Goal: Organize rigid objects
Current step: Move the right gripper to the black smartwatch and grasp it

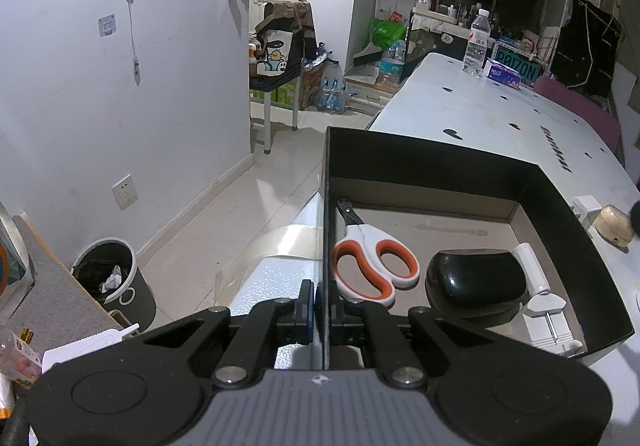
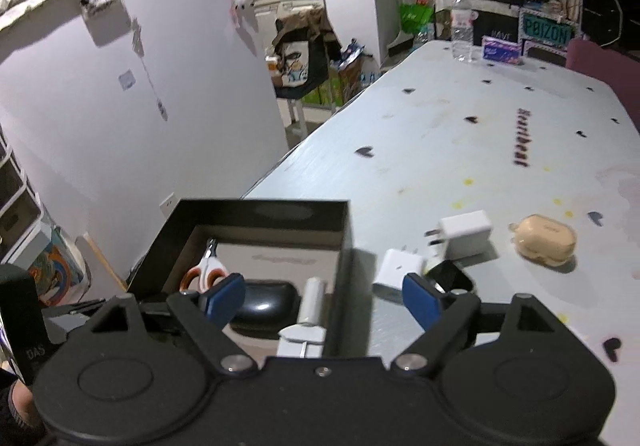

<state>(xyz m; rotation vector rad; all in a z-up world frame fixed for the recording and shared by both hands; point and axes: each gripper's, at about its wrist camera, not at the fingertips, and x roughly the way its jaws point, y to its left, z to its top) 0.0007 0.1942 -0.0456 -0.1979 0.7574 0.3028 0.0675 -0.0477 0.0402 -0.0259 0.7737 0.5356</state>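
A black open box (image 1: pixel 440 154) stands at the table's left edge. My left gripper (image 1: pixel 320 306) is shut on its left wall. Inside lie orange-and-white scissors (image 1: pixel 372 266), a glossy black case (image 1: pixel 476 282) and a white tool (image 1: pixel 536 286). In the right wrist view my right gripper (image 2: pixel 322 300) stands open over the box's (image 2: pixel 264 212) right wall, with nothing held. Right of the box on the table lie a white plug charger (image 2: pixel 464 234), a second white adapter (image 2: pixel 400 270), a small black object (image 2: pixel 452 278) and a beige earbud case (image 2: pixel 546 240).
The long white table (image 2: pixel 440 150) runs away from me, with a water bottle (image 2: pixel 462 30) and a tissue box (image 2: pixel 502 50) at its far end. Clear tape (image 1: pixel 272 246) hangs at the table edge. A dark bin (image 1: pixel 112 278) stands on the floor to the left.
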